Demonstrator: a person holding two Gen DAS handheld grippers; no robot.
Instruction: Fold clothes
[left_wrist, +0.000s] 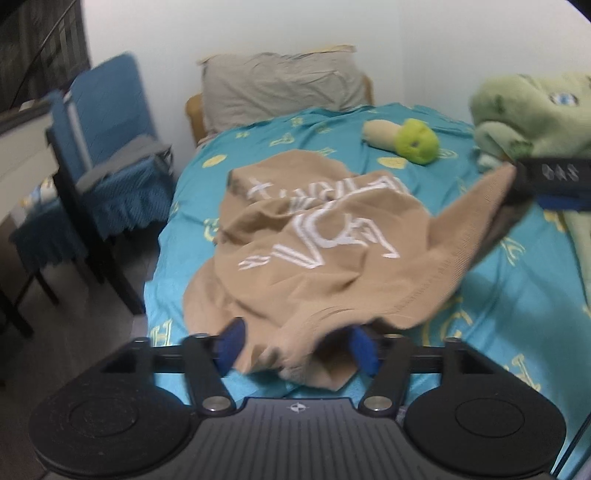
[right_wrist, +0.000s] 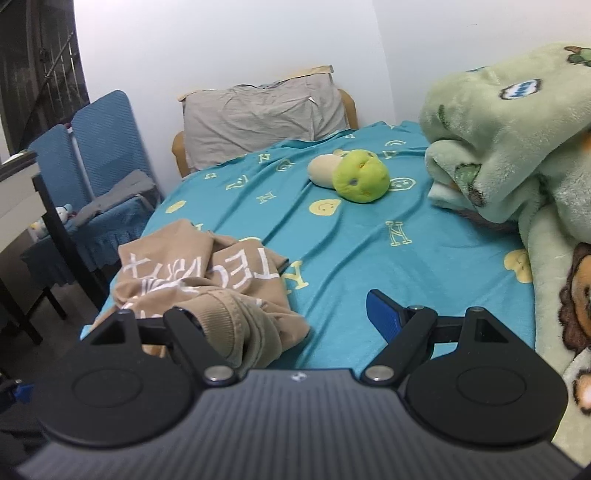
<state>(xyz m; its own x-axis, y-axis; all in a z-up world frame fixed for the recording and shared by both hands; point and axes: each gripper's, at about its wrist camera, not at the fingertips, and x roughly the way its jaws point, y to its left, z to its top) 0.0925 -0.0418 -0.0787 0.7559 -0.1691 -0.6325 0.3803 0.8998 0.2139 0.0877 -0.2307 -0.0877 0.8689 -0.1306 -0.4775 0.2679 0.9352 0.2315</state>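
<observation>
The tan sweatshirt (left_wrist: 314, 236) lies crumpled on the bed's left half, hem between the left gripper's (left_wrist: 295, 349) parted jaws — the right gripper (right_wrist: 291, 321), jaws wide, has its ribbed cuff draped over the left finger.

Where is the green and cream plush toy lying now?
In both views, the green and cream plush toy lies on the turquoise printed bedsheet, between the grey pillow and the green fleece blanket.

The left gripper (left_wrist: 295, 345) hangs low with its blue-padded fingers (left_wrist: 231, 345) spread wide, tan fabric draped between them. The right gripper (right_wrist: 291, 321) also stands wide open, its right blue pad (right_wrist: 382, 314) bare, its left finger hidden under cloth.
</observation>
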